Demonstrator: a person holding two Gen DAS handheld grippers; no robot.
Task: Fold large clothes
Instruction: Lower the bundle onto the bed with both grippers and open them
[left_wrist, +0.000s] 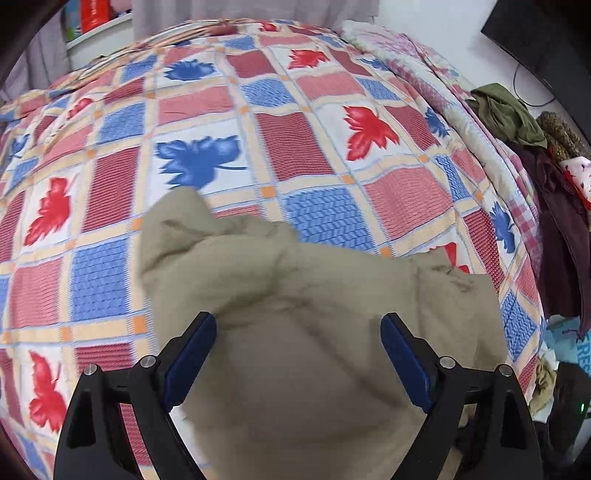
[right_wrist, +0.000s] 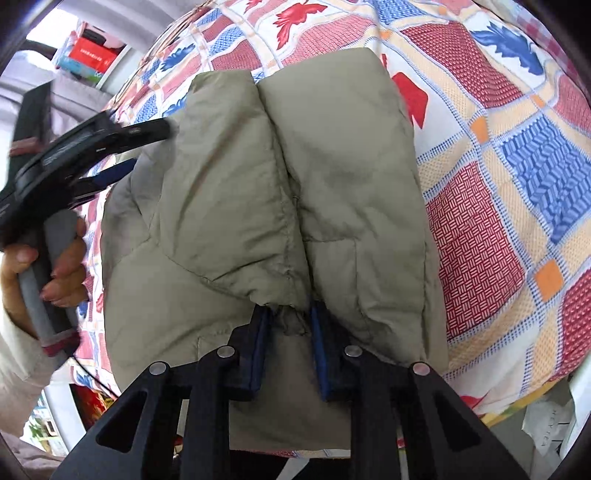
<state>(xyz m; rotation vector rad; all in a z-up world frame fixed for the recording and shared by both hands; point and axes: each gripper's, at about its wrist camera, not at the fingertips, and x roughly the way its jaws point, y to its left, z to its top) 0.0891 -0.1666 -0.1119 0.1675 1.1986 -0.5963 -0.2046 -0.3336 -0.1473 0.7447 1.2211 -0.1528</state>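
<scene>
My right gripper (right_wrist: 288, 321) is pinching a small gathered bit of the jacket (right_wrist: 280, 206) right at its near edge. The jaws are nearly together and a wrinkle of khaki fabric is sitting squeezed between the blue pads (right_wrist: 260, 350), so that one's clamped on the jacket.

My left gripper (left_wrist: 298, 325) is hanging above the jacket (left_wrist: 314, 332) with its jaws spread wide. The pads (left_wrist: 192, 354) are clear of the cloth, nothing pressed between them, just puffy fabric showing underneath. From the right wrist camera I'm seeing that same left gripper (right_wrist: 147, 147) off the jacket's left edge, tips at the cloth's upper left corner; can't tell if they're brushing it. A hand (right_wrist: 55, 266) in a pale sleeve is wrapped round its grey handle.

The jacket itself is lying on the bedspread (left_wrist: 295, 122), the checked one with red and blue leaves. In the right view it's looking folded into two padded lobes side by side, with a seam running down between them toward my right gripper. In the left view its far edge is bunched up and a bit blurry.

Beyond the jacket's right side, off the bed's edge, a heap of clothes (left_wrist: 517, 118) is piling up, olive and dark maroon.
</scene>
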